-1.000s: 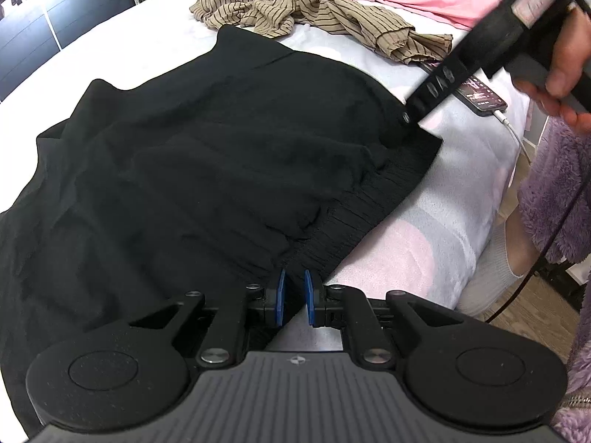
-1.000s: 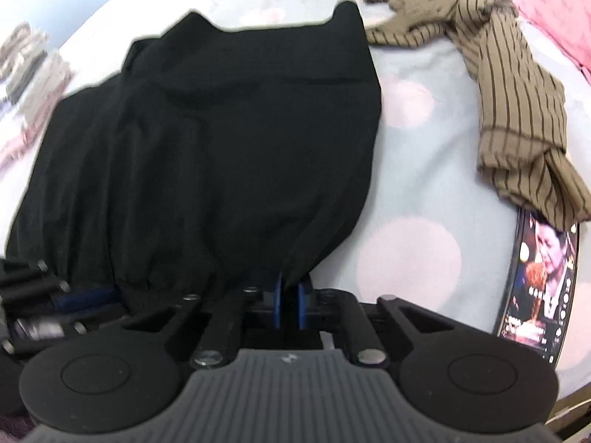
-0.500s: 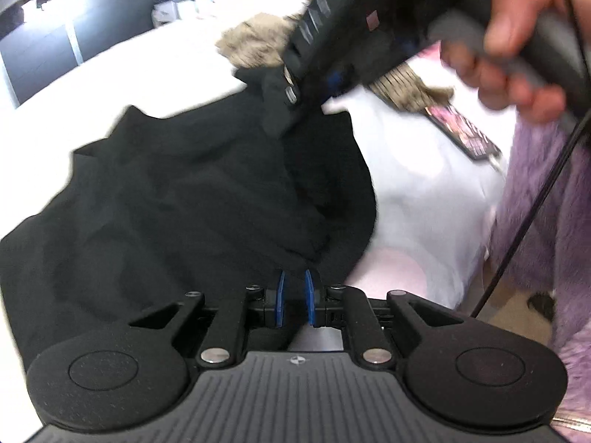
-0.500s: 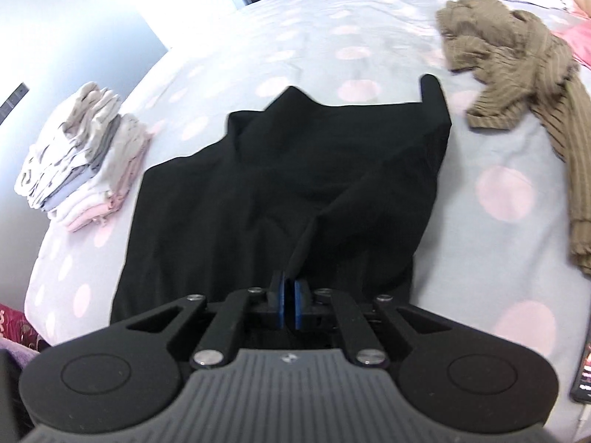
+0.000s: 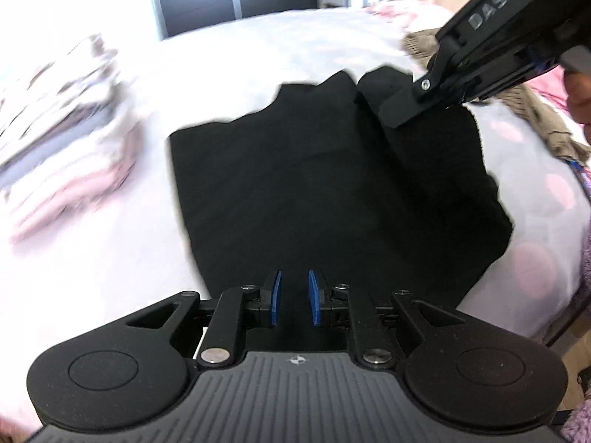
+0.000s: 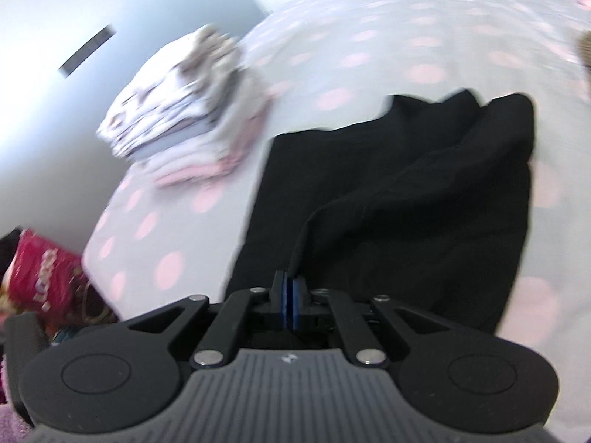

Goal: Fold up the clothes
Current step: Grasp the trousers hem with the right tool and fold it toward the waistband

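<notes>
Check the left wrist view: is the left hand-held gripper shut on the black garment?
No, the left hand-held gripper shows a clear gap between its blue pads above the black garment.

The left gripper [image 5: 294, 297] has let go (pads parted) of the now-doubled black garment [image 5: 332, 184].

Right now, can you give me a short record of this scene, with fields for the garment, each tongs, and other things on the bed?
garment: black garment, partly folded over on the bed
left tongs: open, blue pads apart above the garment's near edge
right tongs: shut on a fold of the black garment
folded pile: light clothes, stacked left of the garment, blurred
other clothing: brown striped garment at the right
bed cover: pale with pink dots
</notes>
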{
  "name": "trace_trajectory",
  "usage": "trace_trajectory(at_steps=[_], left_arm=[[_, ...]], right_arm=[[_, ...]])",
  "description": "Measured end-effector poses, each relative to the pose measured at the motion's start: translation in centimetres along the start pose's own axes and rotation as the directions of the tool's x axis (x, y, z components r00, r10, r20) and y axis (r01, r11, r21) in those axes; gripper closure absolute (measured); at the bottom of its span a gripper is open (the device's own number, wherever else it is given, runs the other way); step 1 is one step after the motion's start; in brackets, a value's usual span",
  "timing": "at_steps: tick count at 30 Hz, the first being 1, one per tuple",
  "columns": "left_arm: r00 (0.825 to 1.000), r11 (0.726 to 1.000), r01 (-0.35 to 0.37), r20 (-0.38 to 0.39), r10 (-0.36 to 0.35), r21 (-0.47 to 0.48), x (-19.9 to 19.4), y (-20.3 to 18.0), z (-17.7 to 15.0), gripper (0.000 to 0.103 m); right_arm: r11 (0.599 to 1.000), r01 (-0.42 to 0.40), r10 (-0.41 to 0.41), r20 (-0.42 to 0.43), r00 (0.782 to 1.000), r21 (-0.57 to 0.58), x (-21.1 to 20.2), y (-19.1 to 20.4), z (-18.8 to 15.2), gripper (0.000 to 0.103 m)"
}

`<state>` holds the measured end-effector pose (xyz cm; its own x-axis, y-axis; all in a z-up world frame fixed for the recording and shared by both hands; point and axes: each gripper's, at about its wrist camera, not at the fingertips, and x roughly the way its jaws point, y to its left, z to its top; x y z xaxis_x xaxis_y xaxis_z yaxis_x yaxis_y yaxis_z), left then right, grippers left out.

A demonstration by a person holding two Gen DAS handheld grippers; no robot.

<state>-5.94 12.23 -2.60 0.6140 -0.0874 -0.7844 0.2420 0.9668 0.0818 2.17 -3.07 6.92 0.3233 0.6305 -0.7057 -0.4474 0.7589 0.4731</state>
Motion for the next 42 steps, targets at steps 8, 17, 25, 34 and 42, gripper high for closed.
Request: trace_trajectory(at_steps=[8, 17, 25, 34, 42], left_arm=[[0.996, 0.974, -0.079, -0.057, 0.069, -0.212, -1.2, 5.3, -2.9, 0.089], [0.995, 0.97, -0.083, -0.064, 0.07, -0.227, -2.1, 6.1, -4.3, 0.089], [0.997, 0.974, -0.072, -0.053, 0.062, -0.217, -2.1, 6.2, -3.8, 0.084], [0.998, 0.93, 0.044, 0.064, -0.023, -0.364, -3.9, 6.5, -3.1, 0.065], [0.994, 0.944, 0.108, 0.057, -0.095, -0.312, -2.8, 3.3, -1.7, 0.063]], right_arm=[[0.986, -0.143, 0.129, -0.151, 0.98, -0.085, 5.4, 6.2, -1.4, 0.1], [0.984, -0.113, 0.068, -0.305, 0.95, -0.134, 10.2, 7.6, -5.2, 0.1], [0.991, -0.123, 0.102, -0.303, 0.948, -0.051, 10.2, 6.4, -5.0, 0.079], [0.992, -0.1, 0.088, -0.141, 0.986, -0.078, 4.4, 4.9, -4.0, 0.061], [0.986, 0.08, -0.082, -0.009, 0.997, -0.145, -0.7, 1.6, -5.3, 0.071]])
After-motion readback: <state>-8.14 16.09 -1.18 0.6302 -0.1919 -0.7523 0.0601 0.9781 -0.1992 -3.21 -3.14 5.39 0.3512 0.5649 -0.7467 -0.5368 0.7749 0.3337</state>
